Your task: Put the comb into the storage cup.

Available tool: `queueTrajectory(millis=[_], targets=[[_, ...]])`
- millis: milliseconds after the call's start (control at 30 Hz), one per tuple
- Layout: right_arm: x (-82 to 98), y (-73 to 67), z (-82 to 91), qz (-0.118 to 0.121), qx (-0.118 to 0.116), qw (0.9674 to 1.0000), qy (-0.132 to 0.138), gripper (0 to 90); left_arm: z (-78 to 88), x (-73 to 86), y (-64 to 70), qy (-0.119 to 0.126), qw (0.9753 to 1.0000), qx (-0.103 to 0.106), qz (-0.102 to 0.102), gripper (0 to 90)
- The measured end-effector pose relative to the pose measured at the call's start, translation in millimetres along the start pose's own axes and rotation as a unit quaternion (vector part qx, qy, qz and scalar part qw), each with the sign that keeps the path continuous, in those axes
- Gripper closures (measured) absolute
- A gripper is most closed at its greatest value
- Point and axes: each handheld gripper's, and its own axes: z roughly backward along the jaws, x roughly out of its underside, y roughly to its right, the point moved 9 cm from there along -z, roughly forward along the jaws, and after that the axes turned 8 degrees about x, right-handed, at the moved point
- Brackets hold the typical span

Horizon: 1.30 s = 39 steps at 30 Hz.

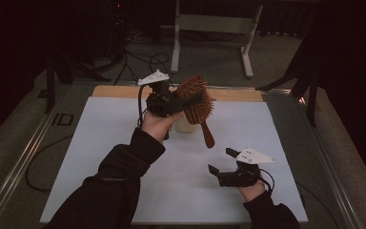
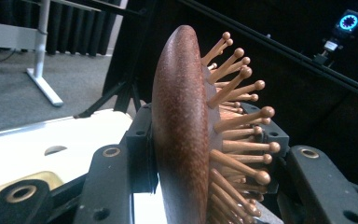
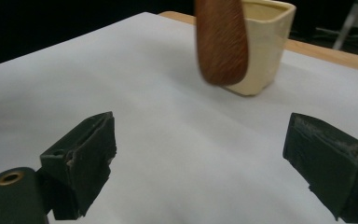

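From above, the left gripper (image 1: 183,102) was raised over the far half of the white table (image 1: 100,157), its jaws clamped on the head of a wooden hairbrush (image 1: 198,102) whose handle hung down toward the near side, in front of a cream cup (image 1: 185,125), while the right gripper (image 1: 221,161) rested low near the front right with its jaws apart and nothing between them. Along the left gripper's own jaws, the hairbrush (image 2: 186,140) stood edge-on, pinched between both pads, bristles pointing right. Along the right gripper's spread jaws, the brush handle (image 3: 221,42) hung above the table just in front of the cream cup (image 3: 265,46)
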Motion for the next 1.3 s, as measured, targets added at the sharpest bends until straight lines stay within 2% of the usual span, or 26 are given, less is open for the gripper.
queueTrajectory(millis=[267,600,667,933,1000,1100,1300], targets=[[2.2,0.0,-3.0,0.011,-0.004,0.9999,0.005,9.0,3.5,-14.3,-13.9,0.007,0.9998,-0.020,-0.005,54.4],[5.5,2.7,-6.2,0.011,-0.010,0.9999,0.006,9.0,5.1,-29.3,-30.9,0.015,0.9988,-0.046,-0.010,54.4],[5.8,2.5,-6.5,0.017,-0.012,0.9998,0.008,9.0,4.9,-34.1,-35.8,0.017,0.9983,-0.054,-0.010,54.4],[6.0,1.4,-6.3,0.015,-0.017,0.9997,0.009,9.0,4.5,-51.6,-55.1,0.032,0.9957,-0.085,-0.017,54.3],[6.0,1.4,-6.3,0.015,-0.017,0.9997,0.009,9.0,4.3,-53.0,-57.1,0.034,0.9954,-0.088,-0.017,54.3],[5.3,1.8,-6.1,0.014,-0.016,0.9997,0.013,9.1,1.5,-56.7,-68.3,0.032,0.9937,-0.105,-0.021,54.3],[5.4,2.0,-5.3,0.014,-0.017,0.9997,0.011,9.1,-0.8,-60.3,-79.9,0.039,0.9918,-0.120,-0.020,54.3]])
